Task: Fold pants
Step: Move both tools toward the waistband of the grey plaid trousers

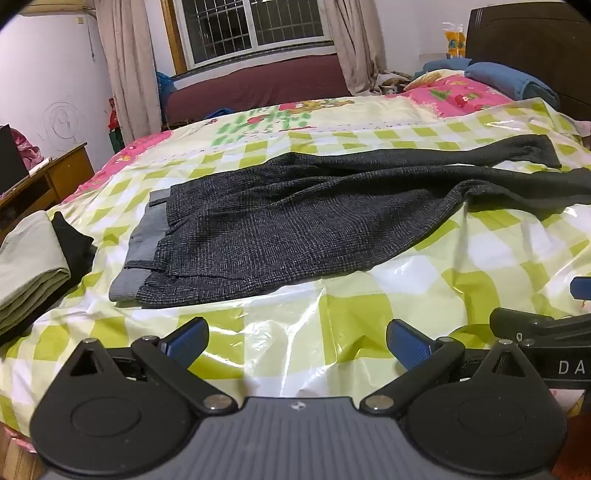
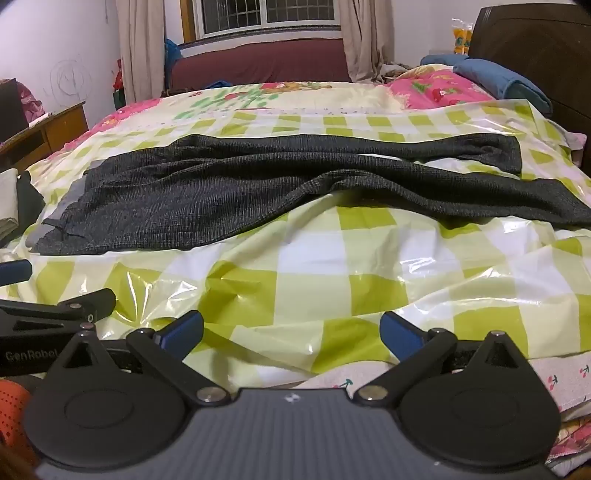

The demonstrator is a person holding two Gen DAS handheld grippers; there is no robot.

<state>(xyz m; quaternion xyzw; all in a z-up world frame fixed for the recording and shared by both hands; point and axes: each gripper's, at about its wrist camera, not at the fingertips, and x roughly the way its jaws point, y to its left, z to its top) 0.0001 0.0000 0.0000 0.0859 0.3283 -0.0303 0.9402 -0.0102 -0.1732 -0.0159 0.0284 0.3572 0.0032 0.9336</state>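
The dark grey checked woven pants (image 1: 280,229) lie spread flat on the glossy green-and-white checked plastic sheet (image 1: 332,317) that covers the bed, grey waistband to the left, the two legs running off to the right and parting slightly toward the hems. Left of the pants' waistband, apart from it, sits a stack of folded clothes, pale grey-green over black (image 1: 33,266). Nothing lies on the pants. Nearer than the pants, over bare sheet, the left gripper (image 1: 297,345) hangs with its blue-padded jaws spread wide and nothing between them; the right gripper (image 2: 291,334) beside it stands equally wide and empty. Beyond the pants lie a pink floral quilt (image 1: 458,96) and a rolled blue cloth (image 1: 517,83) against the dark headboard (image 1: 532,40). Farther behind the pants are a maroon couch (image 1: 258,86), beige curtains and a barred window (image 1: 255,26); a wooden desk (image 1: 48,181) stands to their left.
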